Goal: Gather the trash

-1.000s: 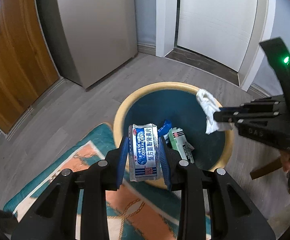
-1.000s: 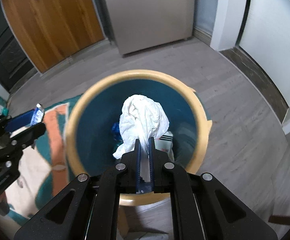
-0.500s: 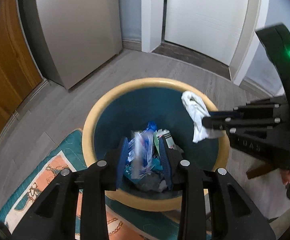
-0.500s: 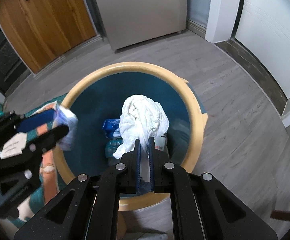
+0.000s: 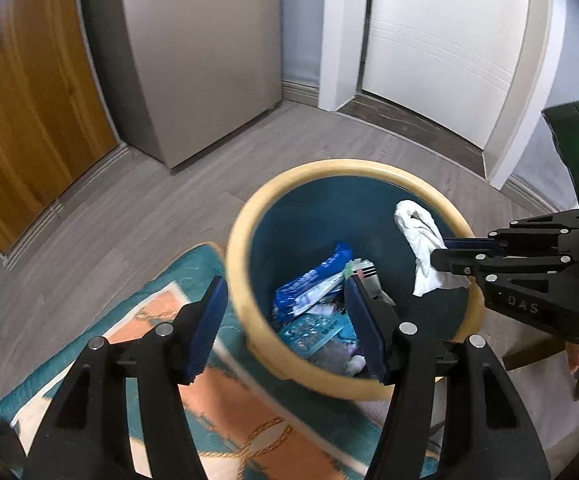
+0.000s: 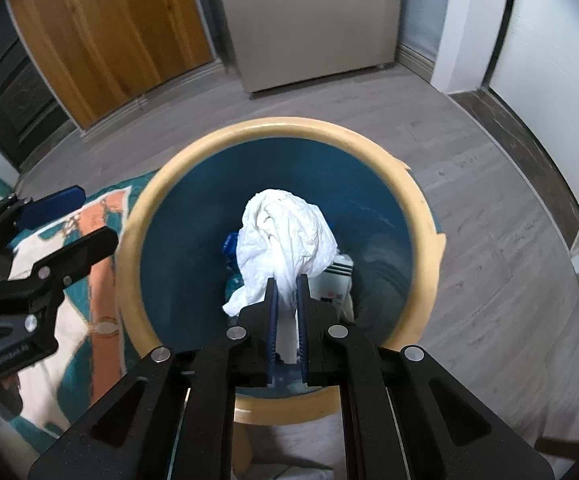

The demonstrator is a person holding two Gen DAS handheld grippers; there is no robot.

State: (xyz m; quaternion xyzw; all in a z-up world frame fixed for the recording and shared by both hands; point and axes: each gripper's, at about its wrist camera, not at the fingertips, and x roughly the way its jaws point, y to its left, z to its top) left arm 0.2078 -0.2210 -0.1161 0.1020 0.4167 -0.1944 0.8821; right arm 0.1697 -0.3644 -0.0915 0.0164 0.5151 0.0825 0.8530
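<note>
A round bin with a yellow rim and a dark blue inside stands on the floor. Several wrappers lie at its bottom. My left gripper is open and empty, straddling the bin's near-left rim; it also shows in the right wrist view. My right gripper is shut on a crumpled white tissue and holds it over the bin's opening. In the left wrist view the right gripper holds the tissue above the bin's right side.
A patterned teal and orange rug lies left of the bin on grey wood flooring. A grey appliance, wooden doors and a white door stand behind.
My left gripper opened and the blue-white packet it held dropped into the bin. The left gripper shifted left of the bin. My right gripper stays over the bin with the tissue.
</note>
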